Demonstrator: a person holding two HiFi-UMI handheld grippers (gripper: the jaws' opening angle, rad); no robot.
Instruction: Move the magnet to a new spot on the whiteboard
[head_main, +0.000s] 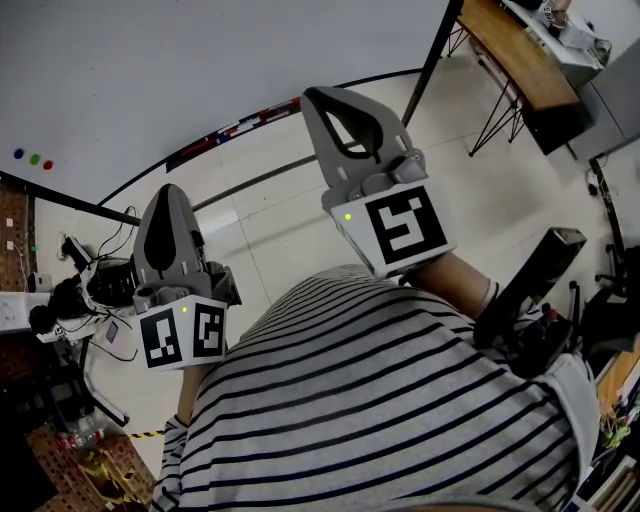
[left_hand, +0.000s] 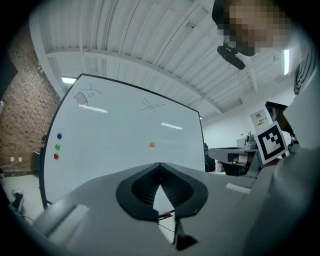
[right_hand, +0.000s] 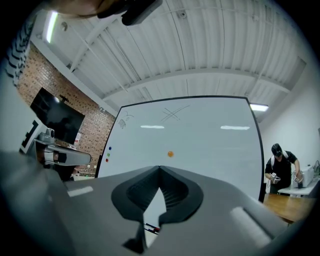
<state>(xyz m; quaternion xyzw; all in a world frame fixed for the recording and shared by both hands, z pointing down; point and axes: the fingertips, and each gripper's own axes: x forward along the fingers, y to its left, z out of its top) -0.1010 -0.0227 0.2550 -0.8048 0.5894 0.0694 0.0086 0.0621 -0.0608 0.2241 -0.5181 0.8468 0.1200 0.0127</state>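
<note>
Straight ahead of our right gripper (right_hand: 159, 168), just above its tips, the orange magnet (right_hand: 170, 154) sits mid-whiteboard (right_hand: 220, 135), still well apart from us. Its jaws and those of our left gripper (left_hand: 160, 164) are pressed together and empty. We judge the right one nearer.

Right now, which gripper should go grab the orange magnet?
Probably the right gripper. In the head view it reaches nearer the whiteboard than the left gripper, and its own view faces the magnet squarely. Both are shut, so it must open first.
</note>
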